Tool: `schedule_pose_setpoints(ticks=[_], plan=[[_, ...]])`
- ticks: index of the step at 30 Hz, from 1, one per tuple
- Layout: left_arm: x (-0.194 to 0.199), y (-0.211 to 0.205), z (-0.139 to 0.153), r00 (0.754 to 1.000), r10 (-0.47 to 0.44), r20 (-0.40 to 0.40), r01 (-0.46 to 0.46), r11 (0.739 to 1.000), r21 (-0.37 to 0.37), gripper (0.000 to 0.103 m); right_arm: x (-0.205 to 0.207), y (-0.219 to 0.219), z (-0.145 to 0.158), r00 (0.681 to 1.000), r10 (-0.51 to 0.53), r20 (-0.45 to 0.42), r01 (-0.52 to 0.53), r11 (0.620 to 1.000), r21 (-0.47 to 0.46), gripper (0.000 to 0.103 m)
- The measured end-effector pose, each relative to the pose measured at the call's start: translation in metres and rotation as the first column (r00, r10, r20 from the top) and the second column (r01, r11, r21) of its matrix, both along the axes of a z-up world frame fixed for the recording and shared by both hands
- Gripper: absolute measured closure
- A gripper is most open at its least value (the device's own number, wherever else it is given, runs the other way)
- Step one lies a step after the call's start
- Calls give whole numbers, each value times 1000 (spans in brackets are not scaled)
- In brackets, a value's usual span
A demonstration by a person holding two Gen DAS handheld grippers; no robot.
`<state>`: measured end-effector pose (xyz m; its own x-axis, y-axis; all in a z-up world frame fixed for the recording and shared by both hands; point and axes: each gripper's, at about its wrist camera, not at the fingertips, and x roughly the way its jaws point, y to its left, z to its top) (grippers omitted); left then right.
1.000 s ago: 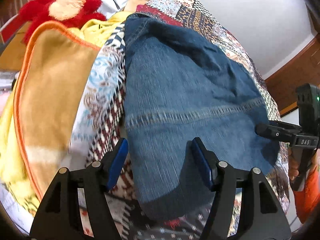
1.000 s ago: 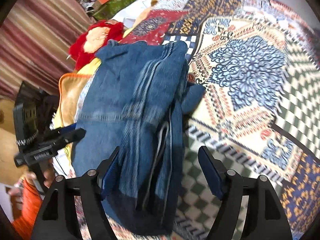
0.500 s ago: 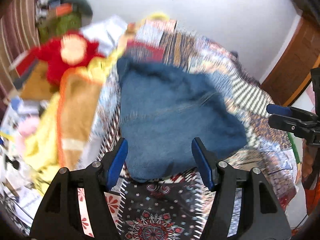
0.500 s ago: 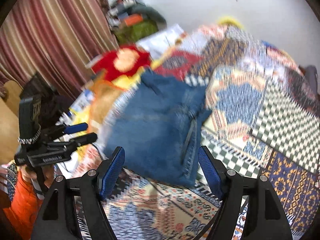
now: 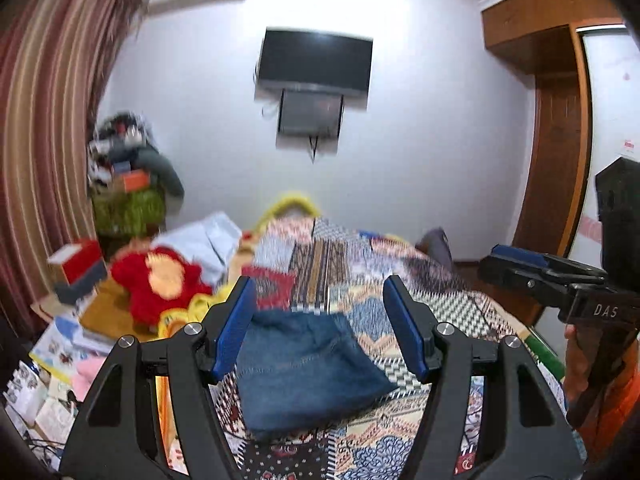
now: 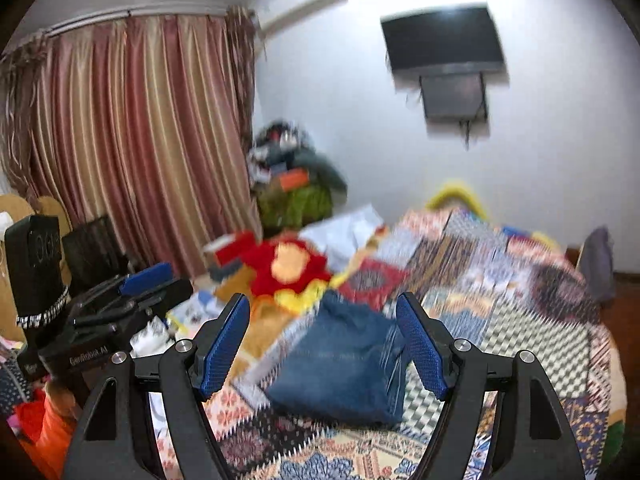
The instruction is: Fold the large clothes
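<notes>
folded jeans (image 5: 304, 368) on patchwork bedspread (image 5: 400, 312) | red plush toy (image 5: 160, 280) beside

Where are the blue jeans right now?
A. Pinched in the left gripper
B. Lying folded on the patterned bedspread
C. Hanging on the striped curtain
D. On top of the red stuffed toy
B: the folded jeans lie flat on the patterned bedspread, while the left gripper and the right gripper are both open and empty, away from the cloth.
</notes>
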<state>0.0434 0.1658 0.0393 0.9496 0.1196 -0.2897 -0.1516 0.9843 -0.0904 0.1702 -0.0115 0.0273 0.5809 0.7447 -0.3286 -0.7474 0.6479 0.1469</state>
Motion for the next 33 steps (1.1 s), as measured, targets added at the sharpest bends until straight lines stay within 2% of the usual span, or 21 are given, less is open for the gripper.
schedule_pose_setpoints(ticks=[4, 10, 12, 14, 16, 19, 21, 33], plan=[[-23, -12, 6, 998, 23, 65, -24, 1000, 12, 39, -40, -14, 15, 991, -70, 110, 64, 996, 56, 29], [-42, -17, 3, 994, 62, 92, -61, 998, -17, 37, -65, -15, 9, 982, -130, 136, 125, 991, 43, 29], [-44, -18, 0, 993, 73, 90, -71, 997, -21, 28, -70, -15, 6, 980, -142, 138, 138, 990, 36, 28], [-48, -22, -4, 991, 93, 92, -93, 996, -8, 20, -72, -14, 3, 980, -148, 132, 146, 989, 26, 21], [-50, -25, -7, 991, 105, 88, -106, 994, 6, 16, -74, -13, 0, 977, -163, 137, 162, 987, 20, 10], [-52, -26, -9, 989, 118, 85, -120, 993, 20, 5, -76, -11, -3, 969, -190, 155, 190, 982, 13, 1], [-51, -27, -9, 988, 123, 88, -126, 992, 22, 1, -76, -11, -4, 967, -201, 158, 202, 979, 13, 0], [-46, -30, -15, 991, 114, 71, -116, 993, 26, 1, -71, -11, -9, 965, -219, 144, 221, 975, 0, 0]])
